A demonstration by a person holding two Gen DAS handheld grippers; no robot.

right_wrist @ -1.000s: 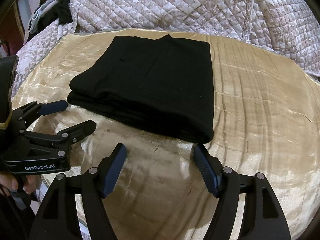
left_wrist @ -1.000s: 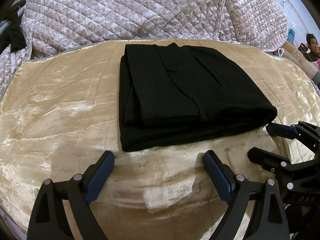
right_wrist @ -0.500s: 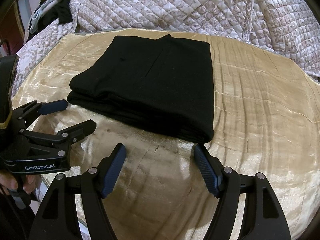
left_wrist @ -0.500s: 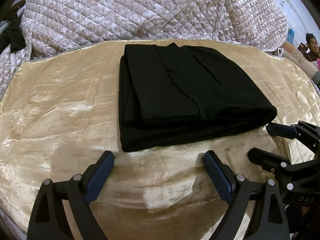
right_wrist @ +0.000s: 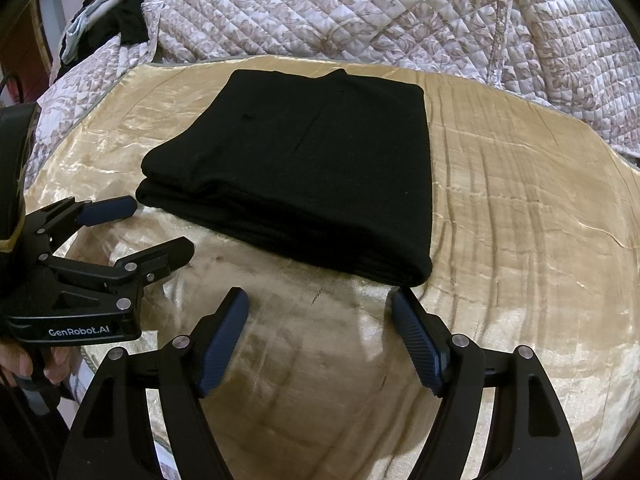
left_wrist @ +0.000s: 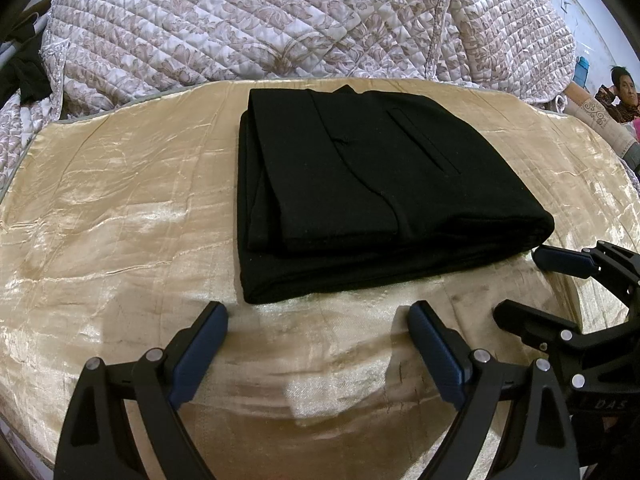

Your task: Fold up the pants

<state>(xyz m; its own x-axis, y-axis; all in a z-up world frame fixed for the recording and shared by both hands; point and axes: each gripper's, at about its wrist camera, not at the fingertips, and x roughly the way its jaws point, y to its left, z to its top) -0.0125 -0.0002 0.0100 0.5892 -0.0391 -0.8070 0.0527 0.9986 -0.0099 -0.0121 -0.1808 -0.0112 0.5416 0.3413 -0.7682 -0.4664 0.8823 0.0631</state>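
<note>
Left wrist view: pants (left_wrist: 376, 184) folded into 1 compact stack just ahead of left gripper (left_wrist: 318, 344), jaws wide, empty. Right gripper (right_wrist: 320, 340) also wide, empty. Folding looks finished; next, tidy edges or withdraw.

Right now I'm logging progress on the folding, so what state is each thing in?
black pants: folded into a flat stack, lying on the gold sheet.
left gripper: open, empty, short of the pants.
right gripper: open, empty, short of the pants.
quilt: rumpled behind the sheet.
</note>
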